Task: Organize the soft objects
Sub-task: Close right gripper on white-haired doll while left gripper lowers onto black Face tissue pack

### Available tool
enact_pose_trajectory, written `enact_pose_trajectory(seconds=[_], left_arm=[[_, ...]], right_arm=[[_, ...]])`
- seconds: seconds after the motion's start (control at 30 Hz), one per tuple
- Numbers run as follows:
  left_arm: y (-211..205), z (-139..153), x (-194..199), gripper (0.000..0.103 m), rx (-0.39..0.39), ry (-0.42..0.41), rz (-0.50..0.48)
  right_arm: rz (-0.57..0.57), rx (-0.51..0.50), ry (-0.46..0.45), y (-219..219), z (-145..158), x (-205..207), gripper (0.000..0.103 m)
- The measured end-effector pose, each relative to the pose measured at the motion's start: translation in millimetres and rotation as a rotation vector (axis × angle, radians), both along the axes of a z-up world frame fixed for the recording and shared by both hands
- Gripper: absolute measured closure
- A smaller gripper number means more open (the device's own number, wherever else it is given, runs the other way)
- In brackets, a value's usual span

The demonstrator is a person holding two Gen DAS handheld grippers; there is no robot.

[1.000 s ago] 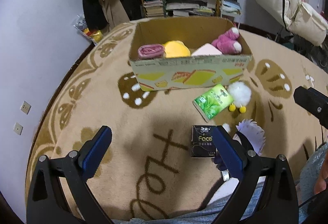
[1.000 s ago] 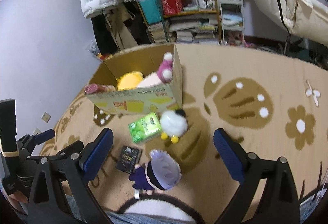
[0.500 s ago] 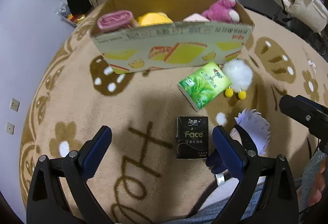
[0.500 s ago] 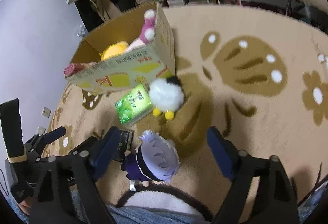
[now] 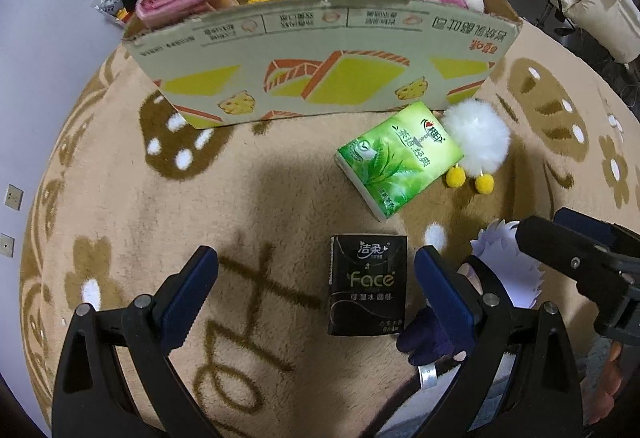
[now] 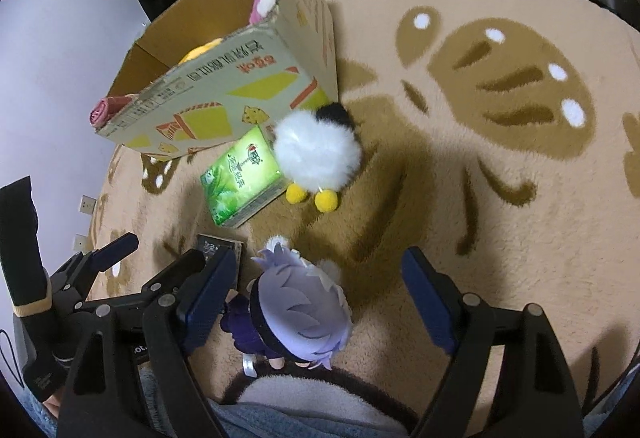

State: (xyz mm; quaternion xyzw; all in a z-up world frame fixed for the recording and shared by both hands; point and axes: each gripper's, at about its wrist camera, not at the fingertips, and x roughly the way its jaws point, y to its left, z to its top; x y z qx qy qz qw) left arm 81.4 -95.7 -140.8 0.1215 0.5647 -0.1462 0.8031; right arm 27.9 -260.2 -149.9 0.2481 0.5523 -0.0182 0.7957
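Covering floor: tan patterned rug [image 6: 500, 165] | cardboard box [image 5: 320, 49] | both hand-held grippers [image 5: 316, 292] [image 6: 316, 292] agape, empty

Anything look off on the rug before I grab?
Nothing damaged or spilled. The green tissue pack lies askew, one corner against the cardboard box, touching the white pompom toy. The black tissue pack lies flat.
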Motion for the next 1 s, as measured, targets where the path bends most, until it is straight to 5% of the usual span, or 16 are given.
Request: enact_pose_trajectory(seconds=[1.0], left_arm=[[-12,-40,-7,0.005,0.109,0.083,-0.02]], right_arm=[[0.03,0.076,0.087,4,-18,-5,0.014]])
